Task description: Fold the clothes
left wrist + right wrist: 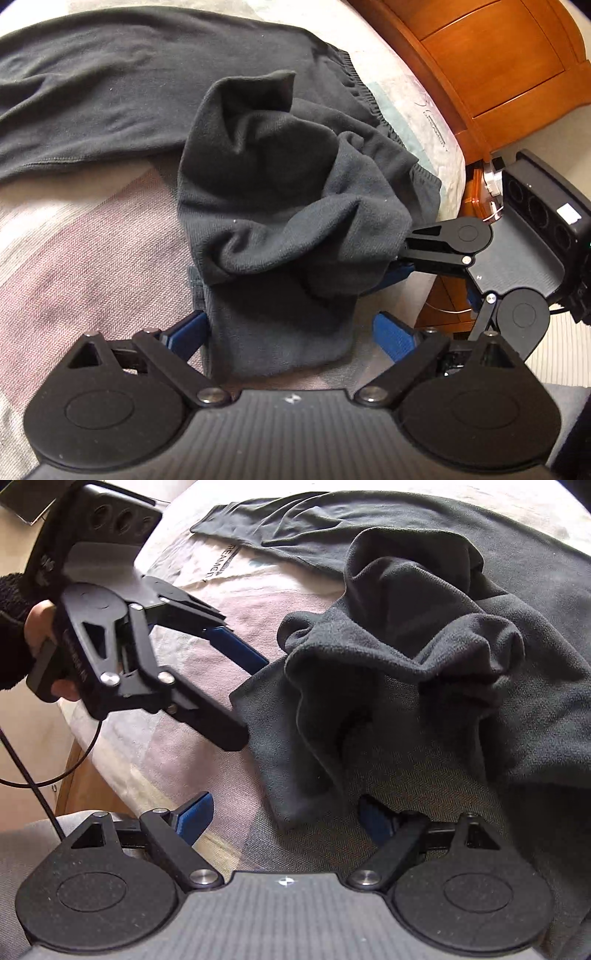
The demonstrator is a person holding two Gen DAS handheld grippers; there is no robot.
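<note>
Dark grey fleece trousers [110, 92] lie spread on the bed, with the ribbed waistband [369, 99] toward the far right edge. One part is bunched up in a heap [277, 177] [406, 646], and its end hangs down toward me. My left gripper [290, 332] [251, 698] is open, its blue pads [188, 332] on either side of that end without pressing on it. My right gripper [286, 812] is open too, and the cloth's lower edge lies between its pads [195, 812]. One of its fingers [432, 242] reaches under the heap from the right.
The bed has a pinkish-grey blanket [74, 258] and a printed pale sheet [221, 565]. A wooden nightstand [498, 66] stands beyond the bed's right edge. A hand [40, 627] in a dark fuzzy sleeve holds the left gripper; a black cable [37, 757] hangs beside the bed.
</note>
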